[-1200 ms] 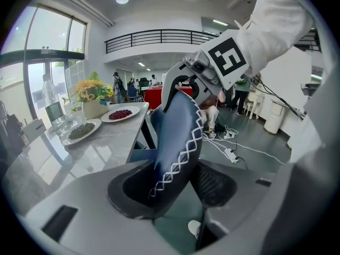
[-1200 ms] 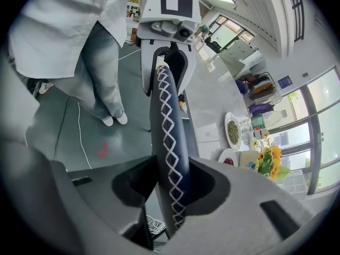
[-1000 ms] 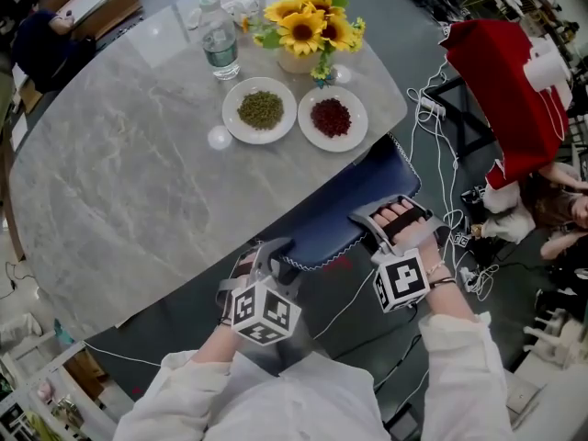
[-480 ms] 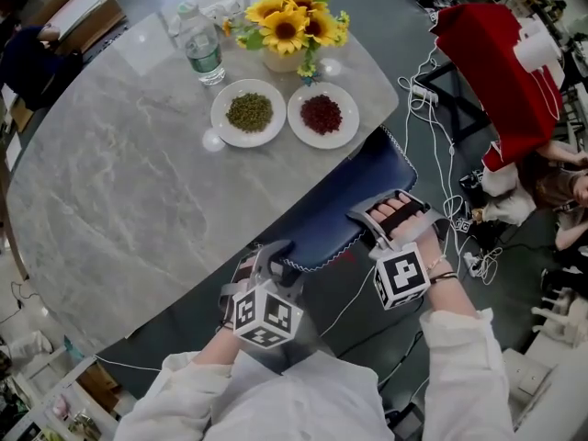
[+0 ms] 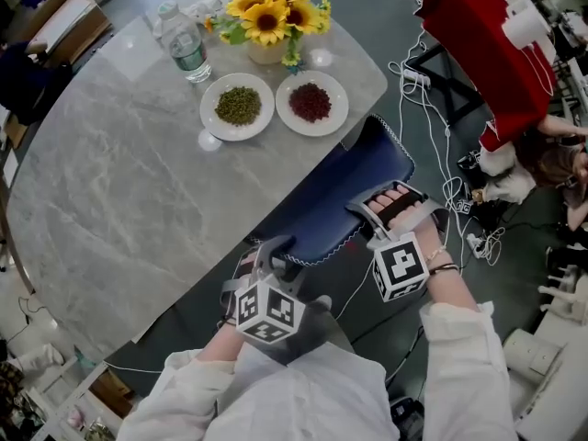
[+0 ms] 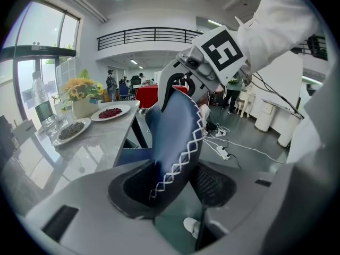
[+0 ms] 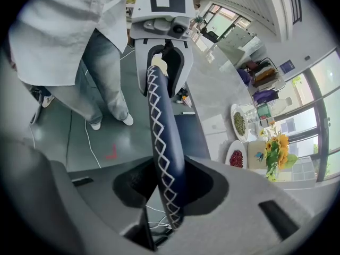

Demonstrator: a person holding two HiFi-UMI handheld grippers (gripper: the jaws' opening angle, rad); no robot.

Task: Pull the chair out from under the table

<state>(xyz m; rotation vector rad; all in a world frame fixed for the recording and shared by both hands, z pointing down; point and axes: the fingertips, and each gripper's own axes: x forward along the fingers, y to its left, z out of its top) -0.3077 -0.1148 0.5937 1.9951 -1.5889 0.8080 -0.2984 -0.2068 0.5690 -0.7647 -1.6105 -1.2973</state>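
Observation:
A dark blue chair (image 5: 342,189) with white cross-stitched edging stands partly under the grey marble table (image 5: 110,191); its seat juts out past the table's near right edge. My left gripper (image 5: 274,257) is shut on the left end of the chair's back rim, my right gripper (image 5: 393,211) on the right end. In the left gripper view the stitched rim (image 6: 178,137) runs between the jaws of the left gripper (image 6: 172,182), both pads against it. The right gripper view shows the rim (image 7: 162,126) clamped the same way in the right gripper (image 7: 172,187).
On the table's far side stand two plates of beans (image 5: 237,106) (image 5: 311,102), a sunflower vase (image 5: 266,21) and a water bottle (image 5: 184,44). White cables (image 5: 450,191) and a power strip lie on the floor at right, beside a red-covered stand (image 5: 487,62). My own legs are just behind the chair.
The head view has shifted, so the table's things sit further up-left. A little more of the blue chair shows beyond the table edge. Both grippers keep their hold.

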